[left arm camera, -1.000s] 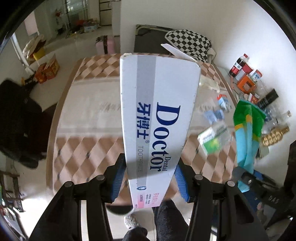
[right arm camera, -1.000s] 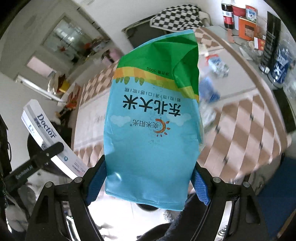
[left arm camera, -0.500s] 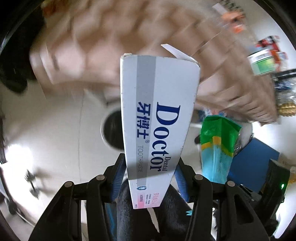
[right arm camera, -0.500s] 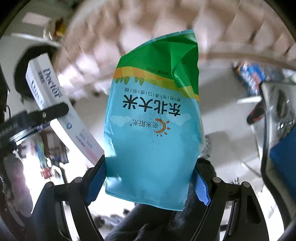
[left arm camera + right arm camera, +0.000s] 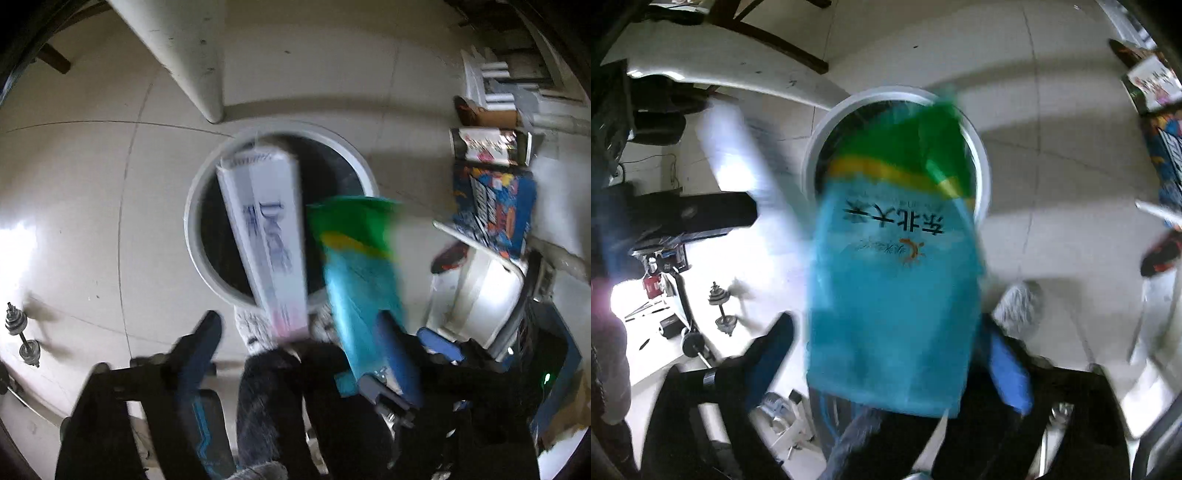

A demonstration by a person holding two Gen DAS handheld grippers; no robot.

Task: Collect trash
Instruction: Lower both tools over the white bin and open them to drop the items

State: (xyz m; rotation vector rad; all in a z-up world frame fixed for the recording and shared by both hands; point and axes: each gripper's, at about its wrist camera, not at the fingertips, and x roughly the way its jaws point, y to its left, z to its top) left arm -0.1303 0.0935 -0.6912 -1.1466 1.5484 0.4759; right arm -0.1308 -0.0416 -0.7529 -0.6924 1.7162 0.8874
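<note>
A round white-rimmed trash bin stands on the floor below both grippers; it also shows in the right wrist view. The white toothpaste box is loose in the air over the bin, clear of my left gripper, whose jaws stand wide apart. The blue and green rice bag is also loose, blurred, dropping from my open right gripper toward the bin. The bag shows in the left wrist view, and the box shows as a white blur in the right wrist view.
A white table leg stands just beyond the bin. Colourful boxes and a white container sit to the right. Dumbbells lie on the floor at left. The person's dark trouser legs and slippers are below.
Both grippers swung down from the table to above the bin. Both have opened and let go: the toothpaste box and the rice bag are falling toward the bin.
</note>
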